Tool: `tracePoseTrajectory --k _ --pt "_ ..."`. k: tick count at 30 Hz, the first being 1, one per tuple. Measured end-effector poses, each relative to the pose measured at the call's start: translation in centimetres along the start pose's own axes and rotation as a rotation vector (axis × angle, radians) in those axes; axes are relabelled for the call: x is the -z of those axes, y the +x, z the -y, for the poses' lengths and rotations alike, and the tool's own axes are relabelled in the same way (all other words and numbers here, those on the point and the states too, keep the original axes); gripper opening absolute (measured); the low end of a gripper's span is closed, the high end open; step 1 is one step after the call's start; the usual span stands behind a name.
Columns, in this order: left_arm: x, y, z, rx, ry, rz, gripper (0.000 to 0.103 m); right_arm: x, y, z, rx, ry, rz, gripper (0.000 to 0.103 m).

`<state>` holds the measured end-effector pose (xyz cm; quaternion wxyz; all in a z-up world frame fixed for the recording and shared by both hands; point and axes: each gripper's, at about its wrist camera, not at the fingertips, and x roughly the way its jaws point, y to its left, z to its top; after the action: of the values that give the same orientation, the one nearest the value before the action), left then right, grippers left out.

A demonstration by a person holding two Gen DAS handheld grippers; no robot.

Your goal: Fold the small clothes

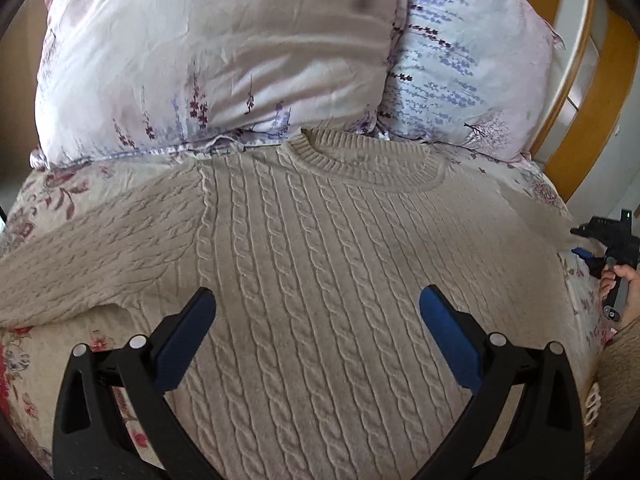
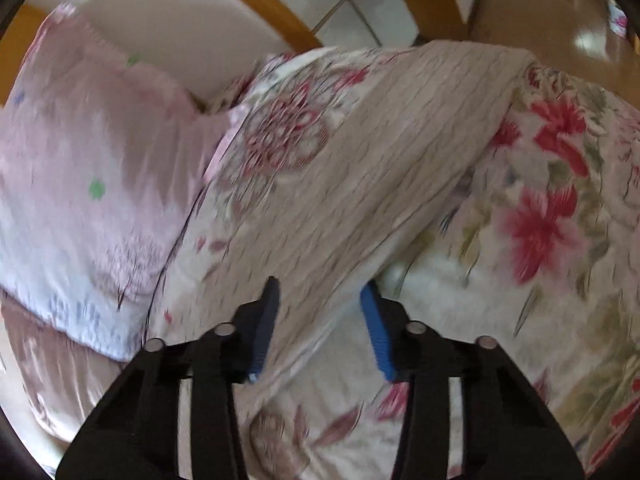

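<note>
A beige cable-knit sweater (image 1: 320, 240) lies flat, face up, on the floral bed cover, its round collar (image 1: 368, 164) toward the pillows and both sleeves spread out. My left gripper (image 1: 316, 300) is open and empty, hovering over the middle of the sweater's body. In the right wrist view, which is blurred, my right gripper (image 2: 320, 292) is open with its blue pads on either side of the sweater's right sleeve (image 2: 380, 160), which runs away toward the bed's edge. The right gripper also shows at the right edge of the left wrist view (image 1: 580, 240), beside the sleeve.
Two floral pillows (image 1: 224, 60) lean against the wooden headboard (image 1: 580, 140) just behind the collar. The flowered bed cover (image 2: 560, 240) spreads around the sweater. A wooden floor (image 2: 540, 4) lies beyond the bed's edge.
</note>
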<state>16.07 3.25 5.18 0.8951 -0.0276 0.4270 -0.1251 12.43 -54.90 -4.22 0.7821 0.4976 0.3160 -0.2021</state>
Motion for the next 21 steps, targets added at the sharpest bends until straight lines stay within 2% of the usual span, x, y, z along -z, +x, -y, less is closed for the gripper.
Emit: tracePoseTrajectory --k 2,4,7,10,13,18,21 --pt "0.0 0.2 -0.1 0.011 -0.003 0.003 0.101 -0.9 0.0 0.7 0.006 0.025 0.021 0.033" --pt "-0.1 0.4 -0.1 0.034 0.002 0.01 0.101 -1.3 -0.2 1.3 0.016 0.034 0.034 0.024" --pt "-0.4 0.8 -0.1 0.039 0.01 0.014 0.101 -1.5 0.0 1.1 0.043 -0.004 0.044 0.014" --pt "-0.9 1.3 -0.3 0.031 0.001 0.014 0.101 -1.3 -0.3 0.0 0.055 -0.068 0.083 0.011" --pt "-1.1 1.3 -0.9 0.063 -0.037 0.028 0.101 -0.8 -1.5 -2.8 0.053 -0.185 0.156 0.01" --pt "-1.5 1.4 -1.9 0.128 -0.109 0.054 0.101 2.5 -4.1 -9.3 -0.081 -0.397 0.201 0.01" --pt "-1.7 1.4 -2.1 0.146 -0.136 0.063 0.101 6.3 -5.0 -13.4 -0.187 -0.537 0.171 0.01"
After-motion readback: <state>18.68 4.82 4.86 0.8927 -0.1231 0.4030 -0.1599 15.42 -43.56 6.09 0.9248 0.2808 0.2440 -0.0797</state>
